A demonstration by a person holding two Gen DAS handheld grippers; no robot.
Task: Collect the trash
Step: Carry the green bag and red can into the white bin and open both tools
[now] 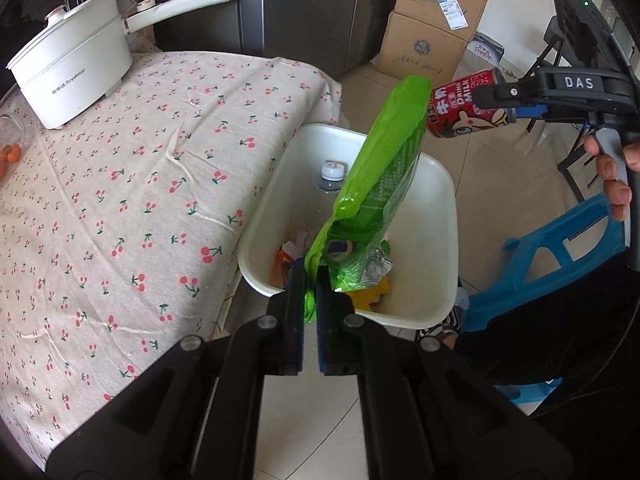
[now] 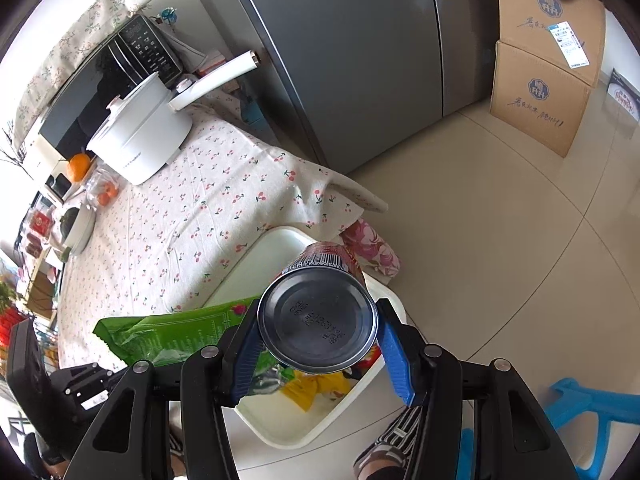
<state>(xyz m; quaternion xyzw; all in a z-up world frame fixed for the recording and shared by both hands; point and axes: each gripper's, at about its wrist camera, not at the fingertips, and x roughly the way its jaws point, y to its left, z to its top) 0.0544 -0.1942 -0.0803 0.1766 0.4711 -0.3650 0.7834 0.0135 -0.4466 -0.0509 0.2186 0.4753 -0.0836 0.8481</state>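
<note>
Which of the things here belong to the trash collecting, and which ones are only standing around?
Part of the job:
- green snack bag, held in the left gripper
- red milk can, held in the right gripper
- white bin, with a plastic bottle and wrappers already inside

Just lying about:
- white electric pot
- cardboard boxes
- blue stool
- oranges

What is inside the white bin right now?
The white bin holds a capped clear bottle, yellow wrappers and orange and white scraps. The green bag in the left tongs hides the rest.
</note>
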